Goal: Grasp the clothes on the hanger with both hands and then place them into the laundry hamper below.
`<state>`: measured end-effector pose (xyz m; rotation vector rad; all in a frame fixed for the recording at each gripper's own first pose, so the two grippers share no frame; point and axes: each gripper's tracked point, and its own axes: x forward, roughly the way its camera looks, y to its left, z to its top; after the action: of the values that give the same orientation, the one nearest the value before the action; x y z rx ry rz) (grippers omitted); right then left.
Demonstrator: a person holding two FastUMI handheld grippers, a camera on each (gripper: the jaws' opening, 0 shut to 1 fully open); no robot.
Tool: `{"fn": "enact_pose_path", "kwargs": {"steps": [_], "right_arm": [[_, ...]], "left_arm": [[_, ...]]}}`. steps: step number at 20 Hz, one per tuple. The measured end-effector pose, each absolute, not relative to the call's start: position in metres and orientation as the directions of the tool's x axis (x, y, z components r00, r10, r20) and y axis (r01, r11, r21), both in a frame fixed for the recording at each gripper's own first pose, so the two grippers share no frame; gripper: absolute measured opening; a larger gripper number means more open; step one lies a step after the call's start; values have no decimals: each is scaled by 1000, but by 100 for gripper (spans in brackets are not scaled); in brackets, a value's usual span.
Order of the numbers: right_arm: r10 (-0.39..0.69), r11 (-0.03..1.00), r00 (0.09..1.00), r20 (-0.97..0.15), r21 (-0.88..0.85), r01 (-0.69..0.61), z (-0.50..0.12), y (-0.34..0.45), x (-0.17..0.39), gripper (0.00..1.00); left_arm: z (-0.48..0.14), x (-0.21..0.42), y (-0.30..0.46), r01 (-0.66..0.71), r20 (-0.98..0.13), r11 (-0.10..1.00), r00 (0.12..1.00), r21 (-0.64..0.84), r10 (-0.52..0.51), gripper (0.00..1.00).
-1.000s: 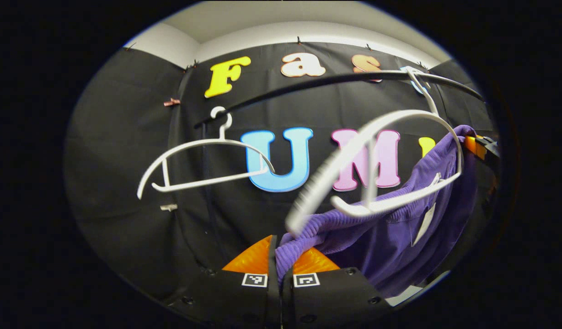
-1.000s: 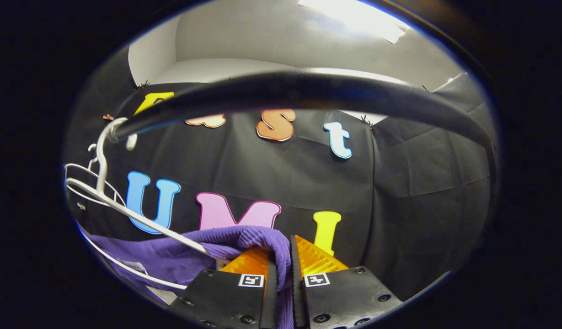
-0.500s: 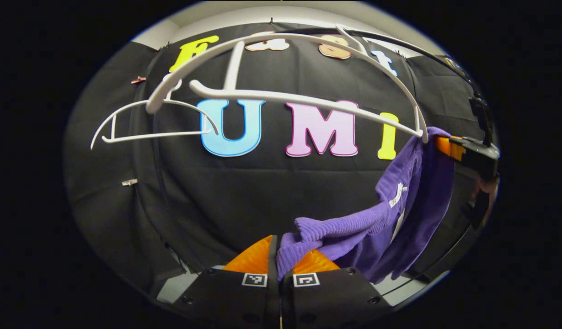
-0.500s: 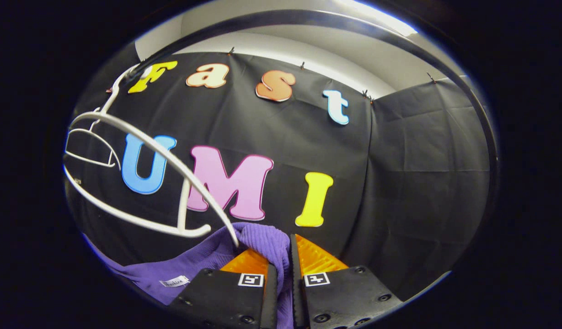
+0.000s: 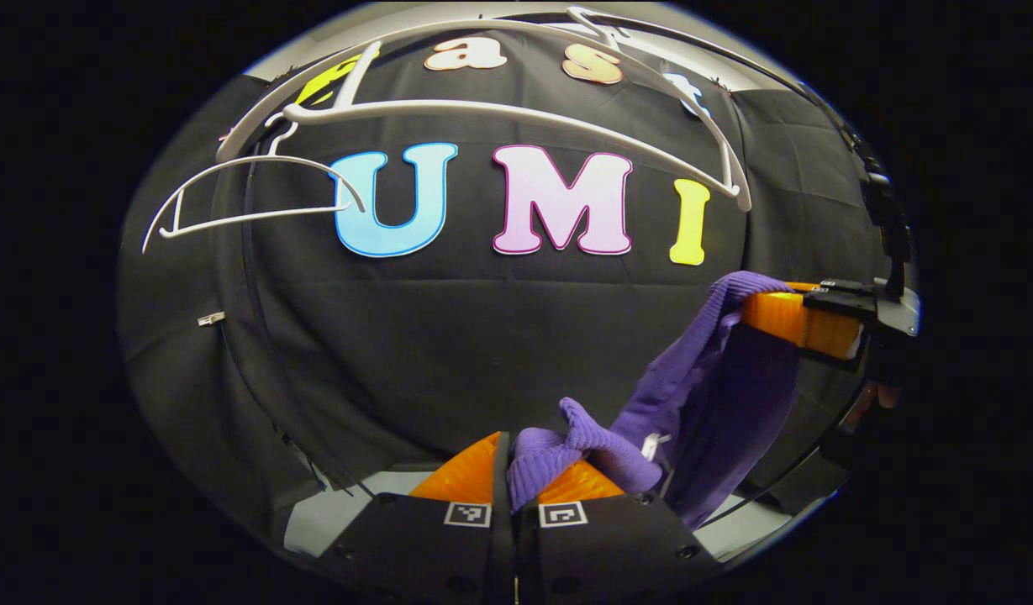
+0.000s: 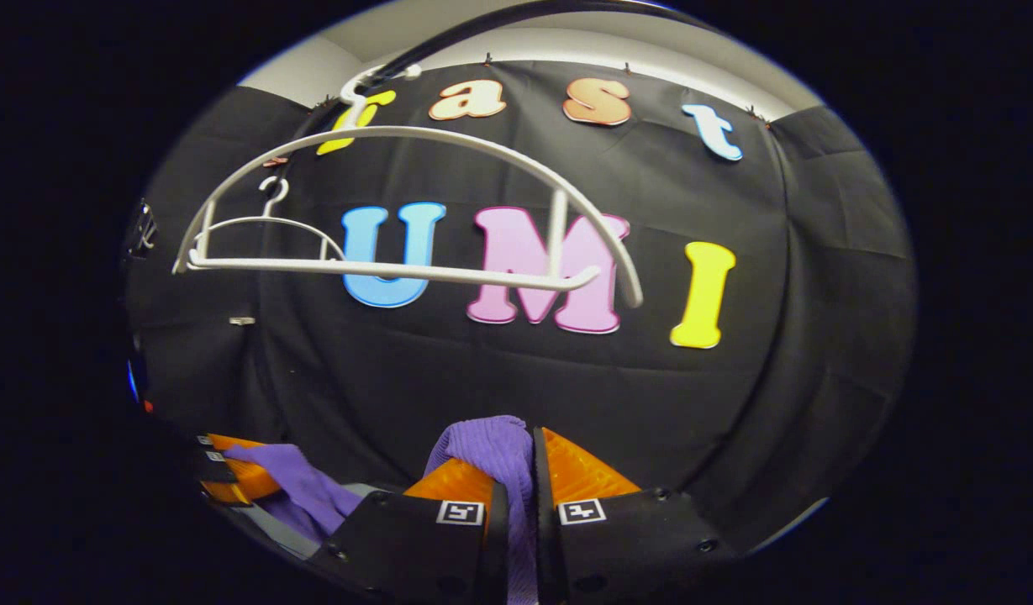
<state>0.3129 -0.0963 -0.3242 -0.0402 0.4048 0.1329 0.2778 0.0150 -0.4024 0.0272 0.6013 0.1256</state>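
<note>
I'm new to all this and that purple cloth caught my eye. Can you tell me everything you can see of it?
The purple ribbed knit garment looks soft and thick, with a small white tag showing. It is off the white plastic hanger above it and hangs slack between the two grippers. The left gripper pinches one bunched corner; the right gripper pinches another fold. Only the grippers visibly touch it.

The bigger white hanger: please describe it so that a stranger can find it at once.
Look up at the dark rail. Two white hangers hang there; the bigger hanger is nearer and bare, with the small hanger behind it.
</note>
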Motion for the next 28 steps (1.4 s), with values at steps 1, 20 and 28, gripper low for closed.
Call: {"fn": "enact_pose_path", "kwargs": {"steps": [1, 20, 28], "right_arm": [[162, 986, 901, -403, 33, -163, -326, -85, 309, 18], [323, 945, 577, -750, 223, -239, -468, -28, 209, 18], [298, 954, 520, -801, 230, -193, -492, -36, 196, 27]], "left_arm": [[-403, 279, 16, -108, -565, 992, 816, 59, 122, 6], [-516, 220, 16, -163, -836, 985, 546, -49, 49, 6], [-543, 202, 29, -232, -893, 972, 445, -36, 73, 11]]}}
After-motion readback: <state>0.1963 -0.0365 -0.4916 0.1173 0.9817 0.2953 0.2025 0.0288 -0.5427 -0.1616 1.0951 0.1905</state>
